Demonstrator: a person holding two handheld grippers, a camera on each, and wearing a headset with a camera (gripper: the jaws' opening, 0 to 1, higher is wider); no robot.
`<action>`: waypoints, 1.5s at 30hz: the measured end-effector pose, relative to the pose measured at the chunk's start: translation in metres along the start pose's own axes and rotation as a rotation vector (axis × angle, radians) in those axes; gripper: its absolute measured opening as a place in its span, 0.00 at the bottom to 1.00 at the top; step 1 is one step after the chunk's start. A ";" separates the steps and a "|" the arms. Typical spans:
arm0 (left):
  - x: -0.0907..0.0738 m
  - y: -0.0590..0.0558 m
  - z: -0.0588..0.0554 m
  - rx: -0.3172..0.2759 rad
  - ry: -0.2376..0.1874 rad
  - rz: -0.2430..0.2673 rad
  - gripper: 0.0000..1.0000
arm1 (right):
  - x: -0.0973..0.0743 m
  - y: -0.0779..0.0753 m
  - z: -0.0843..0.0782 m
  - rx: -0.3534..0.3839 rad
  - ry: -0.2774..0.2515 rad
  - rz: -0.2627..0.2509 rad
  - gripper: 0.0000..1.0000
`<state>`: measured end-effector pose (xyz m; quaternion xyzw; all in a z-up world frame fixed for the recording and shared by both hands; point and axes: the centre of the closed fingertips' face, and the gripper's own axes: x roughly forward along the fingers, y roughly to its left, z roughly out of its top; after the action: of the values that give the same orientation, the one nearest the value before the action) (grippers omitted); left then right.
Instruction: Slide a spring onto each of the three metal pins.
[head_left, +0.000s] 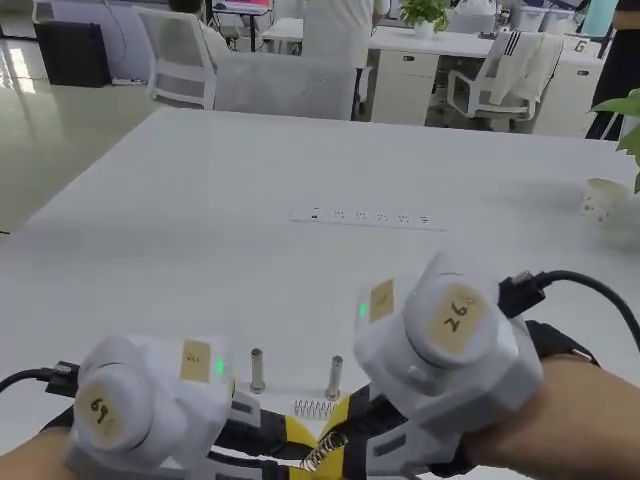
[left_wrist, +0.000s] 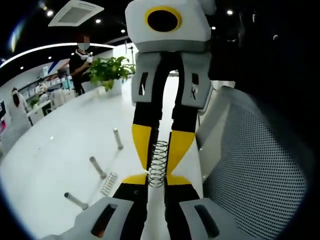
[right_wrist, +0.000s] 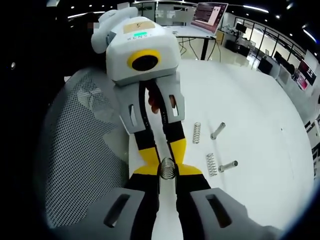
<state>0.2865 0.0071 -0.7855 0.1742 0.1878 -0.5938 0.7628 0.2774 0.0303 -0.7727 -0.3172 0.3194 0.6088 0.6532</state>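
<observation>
Left gripper view: right gripper (left_wrist: 161, 150) grasps a spring (left_wrist: 158, 165) lengthwise between its jaws; left gripper (left_wrist: 156, 182) tips meet the spring's near end, grip not determinable. Right gripper view: two loose springs (right_wrist: 196, 132) lie beside bare pins (right_wrist: 217, 131). Head view: pins stand upright on the white table (head_left: 300, 160).

White table (head_left: 300, 170), office chairs (head_left: 180, 50), glossy floor (head_left: 50, 130).
</observation>
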 end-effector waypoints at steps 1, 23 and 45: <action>0.000 0.001 -0.001 -0.004 0.004 0.004 0.07 | -0.001 -0.001 0.000 0.001 0.000 -0.003 0.08; -0.025 0.027 -0.020 -0.148 0.006 0.099 0.32 | -0.052 -0.062 -0.046 0.079 0.094 -0.151 0.08; -0.032 0.038 -0.029 -0.194 0.008 0.145 0.39 | -0.071 -0.125 -0.079 0.096 0.253 -0.197 0.08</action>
<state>0.3142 0.0569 -0.7929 0.1152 0.2340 -0.5153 0.8164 0.3956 -0.0827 -0.7591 -0.3895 0.3953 0.4809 0.6788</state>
